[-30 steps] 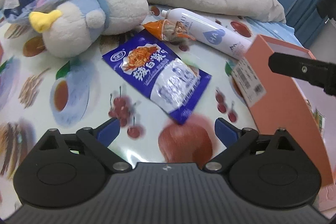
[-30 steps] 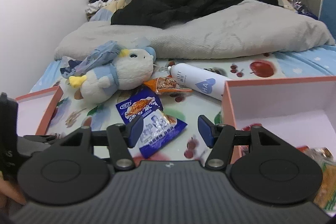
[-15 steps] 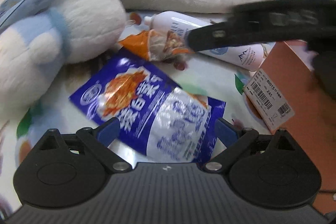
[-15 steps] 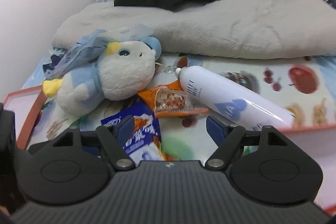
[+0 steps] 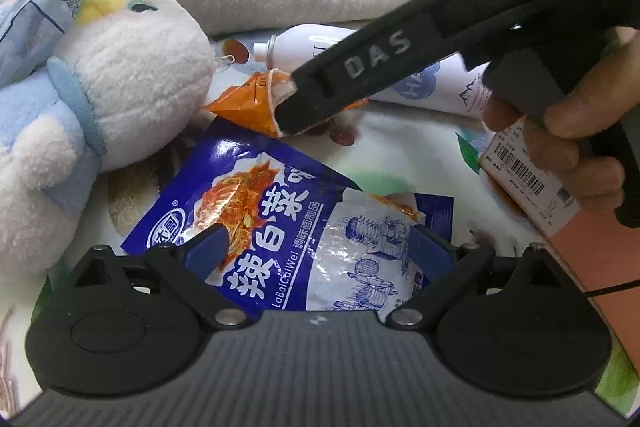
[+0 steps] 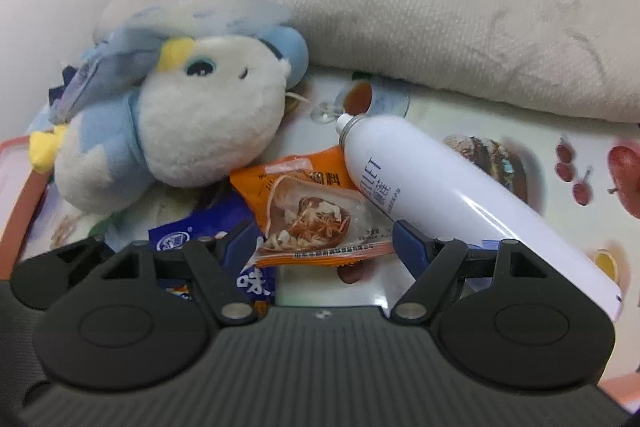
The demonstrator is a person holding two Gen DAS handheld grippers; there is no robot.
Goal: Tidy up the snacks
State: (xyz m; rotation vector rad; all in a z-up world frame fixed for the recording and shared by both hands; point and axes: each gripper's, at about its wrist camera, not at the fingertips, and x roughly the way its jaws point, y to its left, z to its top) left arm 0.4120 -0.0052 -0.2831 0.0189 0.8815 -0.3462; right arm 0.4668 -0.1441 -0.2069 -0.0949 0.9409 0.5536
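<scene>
**Both grippers spread over snack packets on the bed**

Left wrist view, left to right: white and pale-blue plush bird with yellow tuft point(image 5: 120, 83) lies on its side on the fruit-print sheet point(image 5: 404, 131). Just beside it, the blue foil snack packet with white Chinese lettering point(image 5: 292, 227) lies flat on the sheet. The left gripper point(image 5: 318, 247) hangs over its near end, blue pads wide apart, packet between them but not pinched. Above that, the small orange snack packet with clear window point(image 5: 248, 103) sits between plush and white spray can point(image 5: 440, 87), partly covered by the black finger of the right gripper point(image 5: 348, 83). Far right: a hand point(image 5: 568, 131) on the black handle, and the pink cardboard box with barcode label point(image 5: 528, 179).

Right wrist view, left to right: pink box edge point(image 6: 20, 199), plush bird point(image 6: 192, 131), blue packet point(image 6: 200, 227) poking out under the left pad, orange packet point(image 6: 316, 207) lying flat on the sheet, touching the white can point(image 6: 440, 199), which lies tilted at right. Grey blanket point(image 6: 440, 19) behind. Right gripper point(image 6: 320, 247) jaws have just been opening and stand wide, orange packet's near edge between the pads; contact not seen.
</scene>
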